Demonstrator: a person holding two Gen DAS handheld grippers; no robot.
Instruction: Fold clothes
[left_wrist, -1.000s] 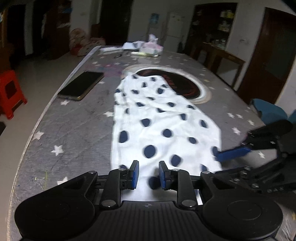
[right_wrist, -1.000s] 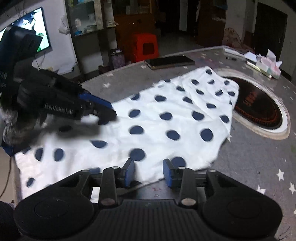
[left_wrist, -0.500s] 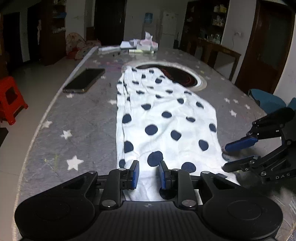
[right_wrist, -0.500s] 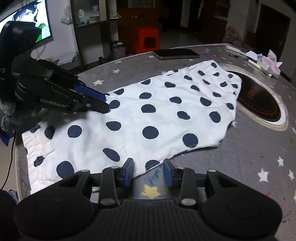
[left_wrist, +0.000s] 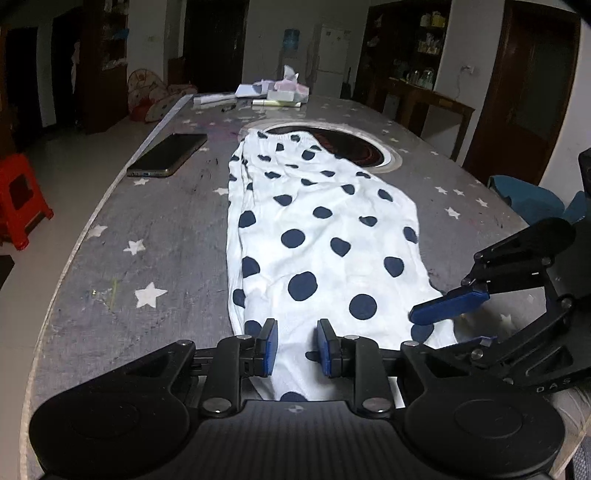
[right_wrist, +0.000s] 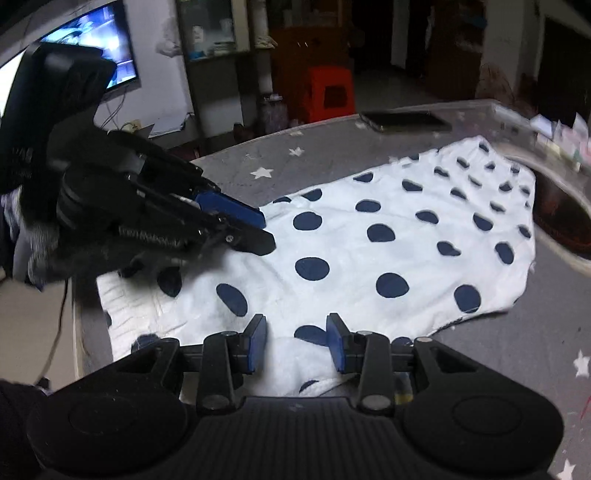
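- A red stool (left_wrist: 22, 199) is standing on the floor at far left, well clear of the grey star-print table (left_wrist: 155, 236) where the work is going on.
- A dark phone (left_wrist: 168, 154) is lying near the table's left edge, apart from the cloth; any fold carried that way would do well to stop short of it.
- The white polka-dot garment (left_wrist: 317, 236) is lying lengthwise along the table, largely flat, its far end draping over the rim of a round inset hob (left_wrist: 373, 151) and its near end running under both tools.
- The left gripper (left_wrist: 295, 349) is hovering low over the near hem with its jaws spread and cloth showing between the blue pads; whether the pads are touching fabric cannot be told.
- The right gripper (right_wrist: 297, 341) is sitting at the near right edge, jaws likewise spread, a bunched ridge of cloth rising between them.
- Judged from this, both tools are lining up on the near end; whether this is a grasp about to close or a release just made, the pictures are not settling.
- For a clean fold, both corners should be taken level and the hem kept taut, so that the wrinkles near the left side seam are not pressed in.
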